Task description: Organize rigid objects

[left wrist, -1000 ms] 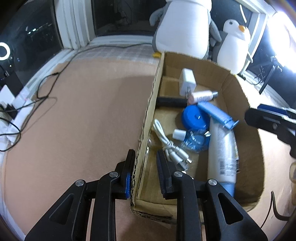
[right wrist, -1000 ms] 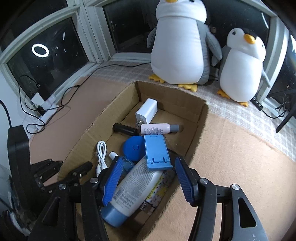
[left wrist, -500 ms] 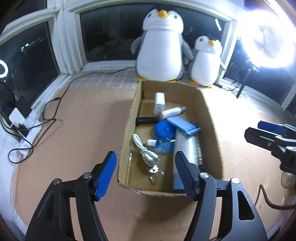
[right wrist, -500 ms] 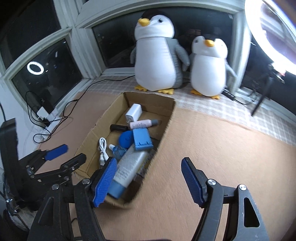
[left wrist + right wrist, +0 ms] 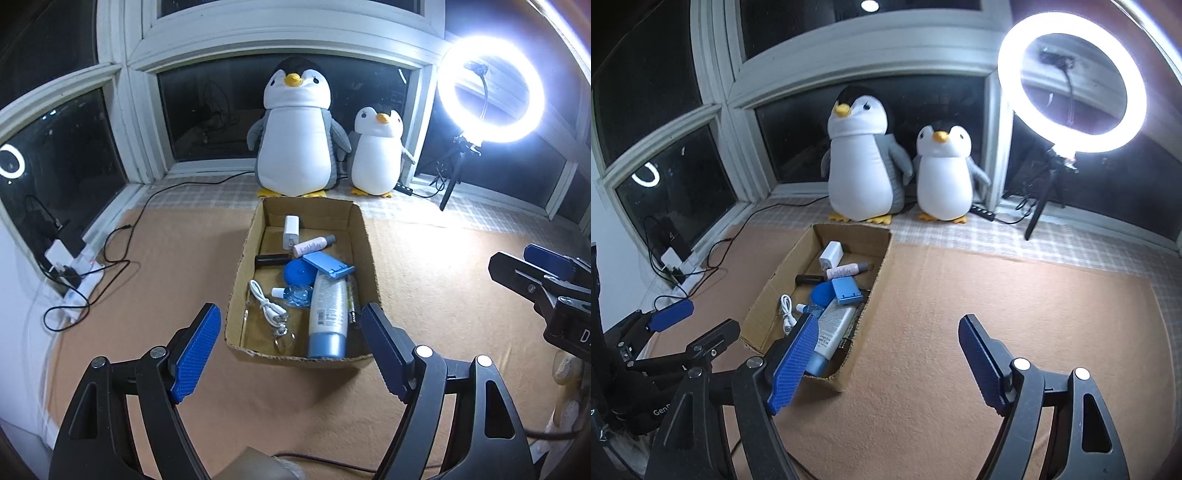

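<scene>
Open brown cardboard box (image 5: 364, 236) sits on the tan cloth-covered surface (image 5: 166, 236), just in front of two plush penguins (image 5: 297, 129). Inside, biggest first: white tube w/ blue cap (image 5: 328, 314) lying along the right wall, light-blue flat plastic stand (image 5: 328, 265) resting across its far end, blue round lid (image 5: 299, 272), white USB cable (image 5: 266, 307), white charger plug (image 5: 290, 232) at the back. Left gripper (image 5: 291, 341) & right gripper (image 5: 886, 356): both spread wide, holding nothing, short of the box.

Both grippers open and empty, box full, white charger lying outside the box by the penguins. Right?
Not quite. The charger is inside the box, at its far end, as the left wrist view shows. Both the left gripper and right gripper are open and empty.
</scene>
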`<move>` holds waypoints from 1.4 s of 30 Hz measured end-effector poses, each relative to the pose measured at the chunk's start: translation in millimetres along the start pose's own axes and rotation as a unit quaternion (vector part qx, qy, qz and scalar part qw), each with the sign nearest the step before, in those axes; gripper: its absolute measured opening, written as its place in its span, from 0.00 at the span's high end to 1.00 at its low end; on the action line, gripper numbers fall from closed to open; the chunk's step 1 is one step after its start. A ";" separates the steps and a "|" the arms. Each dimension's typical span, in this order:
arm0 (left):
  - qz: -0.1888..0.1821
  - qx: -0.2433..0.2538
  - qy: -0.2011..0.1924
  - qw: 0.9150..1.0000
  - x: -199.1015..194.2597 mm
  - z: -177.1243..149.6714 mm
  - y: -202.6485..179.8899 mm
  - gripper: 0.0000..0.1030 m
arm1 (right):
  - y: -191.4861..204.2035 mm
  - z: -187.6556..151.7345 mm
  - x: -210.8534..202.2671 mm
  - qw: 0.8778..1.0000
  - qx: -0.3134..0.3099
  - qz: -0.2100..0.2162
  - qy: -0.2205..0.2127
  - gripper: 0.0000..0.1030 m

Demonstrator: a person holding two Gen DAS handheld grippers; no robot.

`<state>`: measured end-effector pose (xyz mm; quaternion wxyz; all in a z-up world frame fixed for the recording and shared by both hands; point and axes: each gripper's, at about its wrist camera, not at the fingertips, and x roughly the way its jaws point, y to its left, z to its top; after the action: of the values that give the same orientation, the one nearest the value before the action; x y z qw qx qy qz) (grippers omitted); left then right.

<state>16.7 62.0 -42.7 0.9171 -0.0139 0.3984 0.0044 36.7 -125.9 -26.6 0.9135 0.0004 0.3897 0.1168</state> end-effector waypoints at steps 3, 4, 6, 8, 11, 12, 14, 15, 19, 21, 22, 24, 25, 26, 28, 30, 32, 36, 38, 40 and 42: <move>0.001 0.001 -0.004 1.000 -5.0 -0.8 -2.2 0.22 | -1.7 -3.9 -10.3 1.000 0.009 -0.002 -0.011 0.27; 0.001 0.002 -0.005 1.000 -6.5 -0.8 -3.0 0.22 | -1.6 -5.0 -12.6 1.000 0.010 -0.004 -0.014 0.27; 0.001 0.002 -0.007 1.000 -9.1 -1.3 -3.8 0.22 | -1.8 -6.1 -15.4 1.000 0.009 -0.009 -0.017 0.27; 0.000 0.002 -0.007 1.000 -9.9 -1.8 -4.5 0.22 | -1.0 -7.6 -17.0 1.000 0.006 -0.013 -0.020 0.27; -0.001 0.007 -0.009 1.000 -12.0 -2.7 -6.8 0.22 | -0.4 -9.0 -18.3 1.000 0.006 -0.014 -0.021 0.27; -0.001 0.007 -0.009 1.000 -12.0 -2.7 -7.0 0.22 | -0.3 -9.0 -18.2 1.000 0.005 -0.014 -0.020 0.27; -0.001 0.008 -0.009 1.000 -12.1 -2.7 -7.0 0.22 | 0.1 -9.6 -18.9 1.000 0.003 -0.016 -0.021 0.26; -0.001 0.007 -0.009 1.000 -12.0 -2.6 -6.9 0.22 | 0.5 -9.9 -19.1 1.000 0.004 -0.017 -0.021 0.26; 0.001 0.005 -0.011 1.000 -13.9 -2.7 -6.6 0.22 | 0.3 -10.2 -20.3 1.000 0.006 -0.018 -0.022 0.26; 0.001 0.003 -0.012 1.000 -14.2 -2.7 -6.3 0.22 | -0.2 -10.4 -20.1 1.000 0.005 -0.018 -0.022 0.26; 0.001 0.003 -0.011 1.000 -14.2 -2.7 -6.2 0.22 | -0.1 -10.5 -20.1 1.000 0.005 -0.018 -0.022 0.26; 0.001 0.004 -0.010 1.000 -14.2 -2.7 -6.3 0.22 | 0.2 -10.4 -20.1 1.000 0.006 -0.019 -0.021 0.26; 0.001 0.005 -0.010 1.000 -14.3 -2.8 -6.6 0.22 | -0.1 -10.5 -20.0 1.000 0.006 -0.019 -0.021 0.26; 0.001 0.005 -0.010 1.000 -14.7 -2.9 -6.8 0.22 | -1.1 -10.9 -19.7 1.000 0.007 -0.019 -0.021 0.26; -0.001 0.005 -0.011 1.000 -15.1 -2.6 -6.6 0.22 | -2.7 -11.1 -19.1 1.000 0.008 -0.019 -0.020 0.26; 0.000 0.005 -0.012 1.000 -16.0 -2.4 -7.0 0.22 | -4.3 -11.4 -18.4 1.000 0.009 -0.020 -0.020 0.26; -0.001 0.004 -0.012 1.000 -16.2 -2.1 -7.0 0.22 | -4.6 -11.5 -18.1 1.000 0.009 -0.021 -0.020 0.26; -0.001 0.003 -0.011 1.000 -15.4 -1.8 -6.5 0.22 | -5.1 -11.6 -17.6 1.000 0.008 -0.021 -0.020 0.26; -0.001 0.003 -0.010 1.000 -15.0 -2.0 -6.7 0.22 | -5.0 -11.5 -17.7 1.000 0.009 -0.020 -0.020 0.26; -0.002 0.004 -0.010 1.000 -14.8 -1.8 -6.8 0.22 | -5.3 -11.7 -17.1 1.000 0.009 -0.020 -0.018 0.26; -0.002 0.004 -0.011 1.000 -15.1 -2.0 -7.5 0.22 | -5.8 -11.5 -16.4 1.000 0.009 -0.020 -0.017 0.26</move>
<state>5.1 54.5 -32.8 0.9213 -0.0108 0.3886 0.0011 18.8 -136.0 -23.4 0.9222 0.0028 0.3749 0.0949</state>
